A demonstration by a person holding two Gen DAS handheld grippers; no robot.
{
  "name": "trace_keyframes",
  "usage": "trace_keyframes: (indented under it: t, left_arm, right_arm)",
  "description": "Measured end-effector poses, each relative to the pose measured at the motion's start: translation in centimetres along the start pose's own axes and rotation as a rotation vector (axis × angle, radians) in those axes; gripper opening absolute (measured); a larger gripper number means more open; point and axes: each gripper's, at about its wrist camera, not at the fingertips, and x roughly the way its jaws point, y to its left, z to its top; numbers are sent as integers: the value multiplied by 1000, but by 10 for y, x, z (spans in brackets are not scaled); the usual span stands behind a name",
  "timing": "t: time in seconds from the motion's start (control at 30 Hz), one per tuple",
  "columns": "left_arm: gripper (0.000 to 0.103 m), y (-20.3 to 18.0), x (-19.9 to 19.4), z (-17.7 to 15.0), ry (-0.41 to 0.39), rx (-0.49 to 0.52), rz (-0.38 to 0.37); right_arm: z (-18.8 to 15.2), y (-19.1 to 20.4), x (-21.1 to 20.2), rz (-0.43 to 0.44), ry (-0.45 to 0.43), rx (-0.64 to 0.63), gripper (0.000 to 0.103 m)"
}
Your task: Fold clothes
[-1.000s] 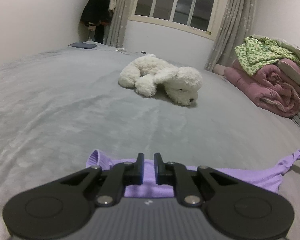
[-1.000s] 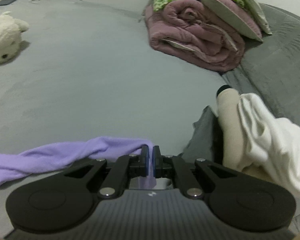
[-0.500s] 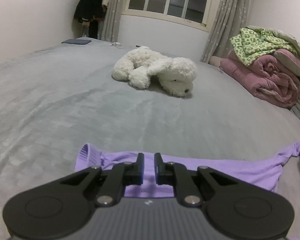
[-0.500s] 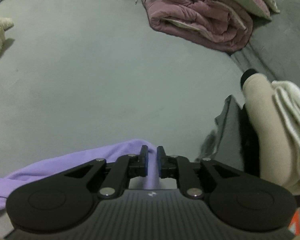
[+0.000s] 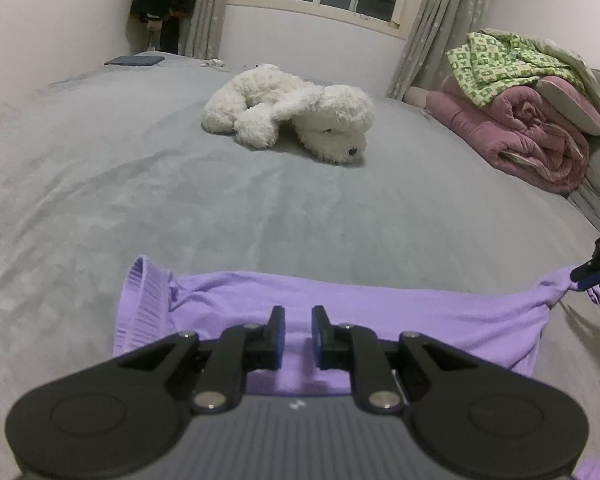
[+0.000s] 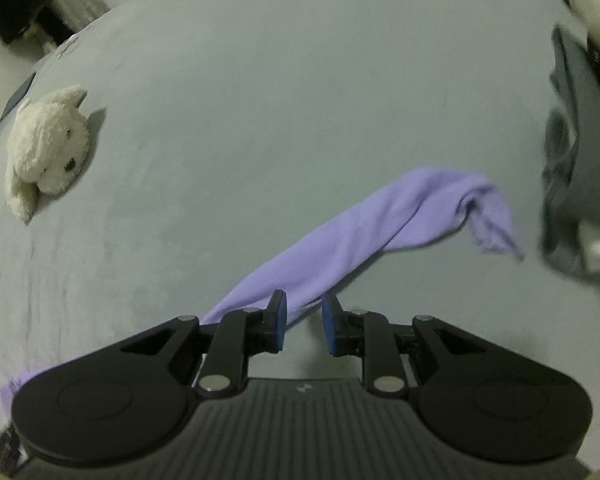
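Blurring smears the right edge of the right wrist view, where a dark grey garment (image 6: 568, 184) and a pale rounded shape above it cannot be told apart clearly, and the frame cuts both off. In the left wrist view the housing of the left tongs (image 5: 298, 334) hides the near part of the lilac garment (image 5: 380, 312), so its full outline cannot be read. That garment lies spread across the grey bed (image 5: 140, 184), its ribbed cuff (image 5: 144, 308) turned up at the left end and its far right corner bunched beside the right tongs (image 6: 303, 318), which show only as a dark tip at the frame's edge there. The left tongs are parting, and the lilac cloth lies under and between the blue pads without being pinched. In the right wrist view the right tongs are also parting; a band of the lilac cloth runs from behind the left pad up toward a loose, drooping corner, and the gap between the pads shows bare bed. A white plush dog (image 5: 296, 112) lies well beyond the garment, and a rolled pink quilt (image 5: 528, 136) with a green patterned cloth (image 5: 496, 64) on top sits at the right.
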Motion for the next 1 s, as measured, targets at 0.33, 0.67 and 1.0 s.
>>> trace_keyframes:
  t: [0.33,0.67,1.0]
  left_arm:
    - [14,3,1,2,10,-31,-13]
    - [14,4,0,2,18,-40,-20]
    - [14,5,0,2,26,-49,-22]
  right_arm:
    - [-1,5,23,6,35,105,24]
    - [-8,1,22,23,30,76,3]
    - [-12,-2,-8,39,-67,49,2]
